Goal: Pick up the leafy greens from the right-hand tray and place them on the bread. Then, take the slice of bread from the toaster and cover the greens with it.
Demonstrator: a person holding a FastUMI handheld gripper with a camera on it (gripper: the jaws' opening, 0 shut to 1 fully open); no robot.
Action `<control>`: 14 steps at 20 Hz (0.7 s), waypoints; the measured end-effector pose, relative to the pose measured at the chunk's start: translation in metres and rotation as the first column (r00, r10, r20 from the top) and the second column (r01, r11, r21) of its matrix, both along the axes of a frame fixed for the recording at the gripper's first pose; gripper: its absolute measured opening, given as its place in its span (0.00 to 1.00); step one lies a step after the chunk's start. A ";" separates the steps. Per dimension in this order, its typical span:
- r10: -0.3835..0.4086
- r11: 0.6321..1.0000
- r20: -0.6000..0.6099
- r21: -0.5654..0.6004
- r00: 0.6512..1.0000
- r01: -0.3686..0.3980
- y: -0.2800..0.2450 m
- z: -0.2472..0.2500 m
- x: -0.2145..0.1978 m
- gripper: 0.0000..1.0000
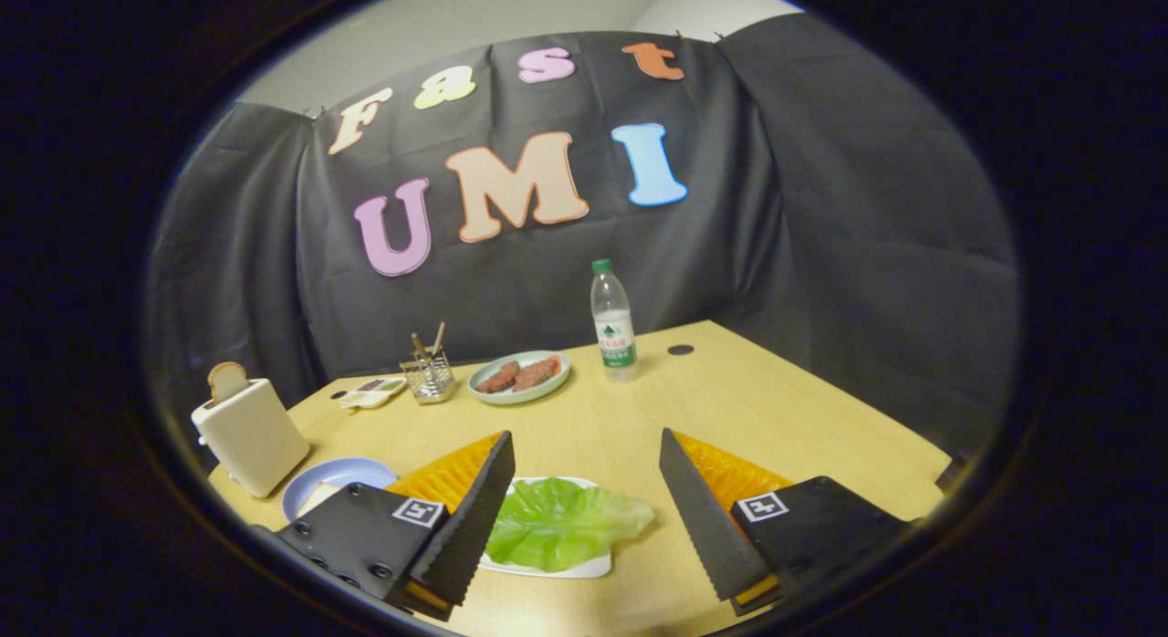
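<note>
A green lettuce leaf (561, 525) lies on a white tray (584, 567) on the wooden table, between my two fingers and a little nearer the left one. My gripper (584, 436) is open, fingers spread wide above the leaf, touching nothing. To the left stands a cream toaster (251, 434) with a slice of bread (226, 380) poking out of its top. A pale blue plate (333, 477) sits just right of the toaster, partly hidden behind my left finger (474, 518); something pale lies on it.
Further back on the table are a green plate (520, 379) with brownish patties, a wire holder (427, 376) with sticks, a small flat dish (374, 392) and a clear water bottle (612, 322). Black cloth walls the booth behind and to the right.
</note>
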State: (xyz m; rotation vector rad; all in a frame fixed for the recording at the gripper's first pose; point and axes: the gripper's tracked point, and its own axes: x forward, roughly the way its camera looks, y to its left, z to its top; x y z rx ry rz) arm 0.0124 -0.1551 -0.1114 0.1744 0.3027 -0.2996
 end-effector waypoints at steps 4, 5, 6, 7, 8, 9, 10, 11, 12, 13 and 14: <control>-0.018 0.991 -0.091 0.133 0.996 0.030 -0.015 -0.043 0.004 1.00; -0.028 0.988 -0.115 0.150 0.993 0.045 -0.021 -0.053 0.004 1.00; -0.042 0.985 -0.137 0.162 0.990 0.064 -0.026 -0.061 0.005 1.00; -0.054 0.981 -0.156 0.175 0.986 0.081 -0.030 -0.069 0.004 0.99; -0.058 0.977 -0.168 0.193 0.984 0.090 -0.031 -0.073 0.004 0.99; -0.056 0.972 -0.174 0.214 0.983 0.094 -0.030 -0.078 0.005 0.99; -0.051 0.967 -0.179 0.238 0.983 0.093 -0.030 -0.081 0.007 0.99; -0.042 0.962 -0.180 0.259 0.983 0.089 -0.027 -0.083 0.008 0.99; -0.032 0.958 -0.180 0.276 0.983 0.082 -0.024 -0.085 0.011 0.99; -0.023 0.954 -0.180 0.291 0.983 0.075 -0.022 -0.088 0.012 0.99; -0.016 0.950 -0.184 0.303 0.983 0.072 -0.020 -0.091 0.014 0.99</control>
